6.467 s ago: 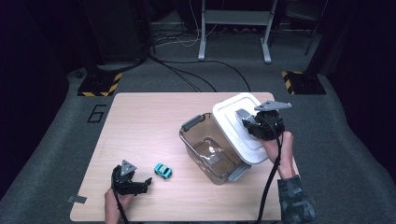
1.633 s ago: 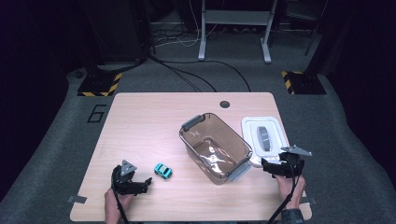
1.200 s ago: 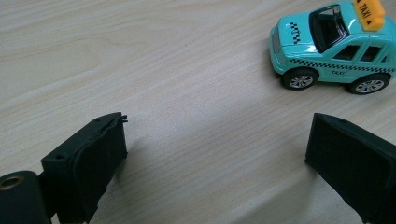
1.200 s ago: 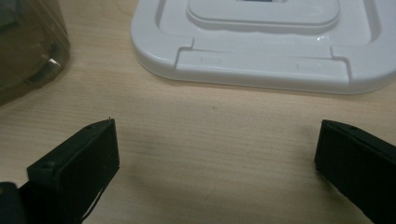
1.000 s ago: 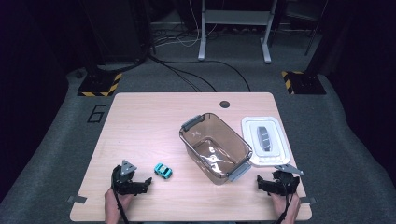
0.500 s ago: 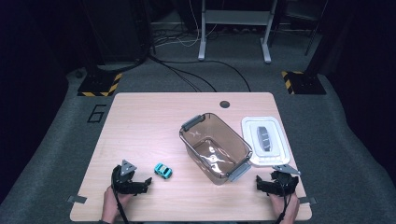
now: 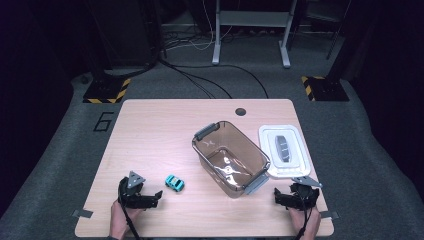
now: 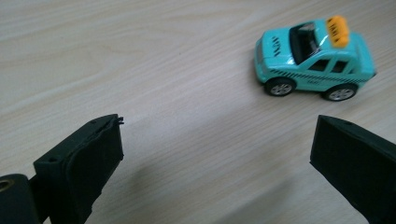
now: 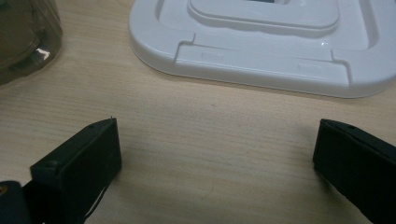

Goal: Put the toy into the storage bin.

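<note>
Left gripper (image 7: pixel 159 194) low on table (image 7: pixel 150 130), jaws wide, just been opening further, nothing between; teal toy taxi (image 8: pixel 314 58) just ahead, apart. Right gripper (image 7: pixel 276 196) jaws wide, empty, near white lid (image 9: pixel 261 42). Brown clear bin (image 7: pixel 231 157) between.

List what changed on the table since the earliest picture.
The right gripper carried the white lid off the brown bin, laid it beside it, let go and drew back. The left gripper has just been opening, nothing between its jaws. The toy taxi stayed put.
</note>
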### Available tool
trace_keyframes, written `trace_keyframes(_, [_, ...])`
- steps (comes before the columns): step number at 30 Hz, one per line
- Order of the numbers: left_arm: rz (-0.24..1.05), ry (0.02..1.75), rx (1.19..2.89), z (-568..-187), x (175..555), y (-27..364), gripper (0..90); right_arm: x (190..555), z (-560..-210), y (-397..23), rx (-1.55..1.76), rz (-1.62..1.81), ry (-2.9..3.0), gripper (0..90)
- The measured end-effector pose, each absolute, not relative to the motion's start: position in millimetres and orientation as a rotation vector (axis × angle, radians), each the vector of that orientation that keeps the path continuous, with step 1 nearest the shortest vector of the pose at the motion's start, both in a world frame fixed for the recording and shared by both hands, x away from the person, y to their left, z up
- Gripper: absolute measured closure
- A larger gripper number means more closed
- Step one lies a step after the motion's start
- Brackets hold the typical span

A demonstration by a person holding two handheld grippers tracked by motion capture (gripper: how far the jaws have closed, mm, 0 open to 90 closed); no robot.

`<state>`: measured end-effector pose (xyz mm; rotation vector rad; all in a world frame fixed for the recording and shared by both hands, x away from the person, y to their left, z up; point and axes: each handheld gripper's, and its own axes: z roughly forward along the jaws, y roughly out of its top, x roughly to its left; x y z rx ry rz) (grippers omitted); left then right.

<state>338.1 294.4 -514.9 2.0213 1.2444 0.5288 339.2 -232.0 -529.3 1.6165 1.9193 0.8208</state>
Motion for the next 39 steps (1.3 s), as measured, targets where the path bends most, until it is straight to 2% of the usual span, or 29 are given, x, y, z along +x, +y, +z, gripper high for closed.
trace_keyframes(6, [0.516, 1.238, 2.023, -507.7, 338.8, 278.9, 0.0, 339.0, -529.2, -232.0, 1.615, 0.822, 1.921, 1.4])
trace_keyframes(19, [0.458, 1.177, 2.052, -516.1, 353.6, 232.9, 0.0, 338.0, -528.8, -230.8, 1.588, 0.836, 1.932, 4.2])
trace_keyframes(30, [0.471, 1.199, 2.053, -526.7, 361.8, 222.5, 0.3, 338.4, -528.8, -231.0, 1.588, 0.837, 1.935, 3.8])
trace_keyframes(36, [0.514, 1.189, 2.053, -528.0, 361.3, 220.0, 15.1, 338.5, -528.8, -231.1, 1.588, 0.837, 1.935, 3.9])
trace_keyframes(39, [0.511, 1.177, 2.066, -526.8, 361.2, 220.4, 17.7, 338.5, -528.8, -231.1, 1.587, 0.839, 1.935, 4.0])
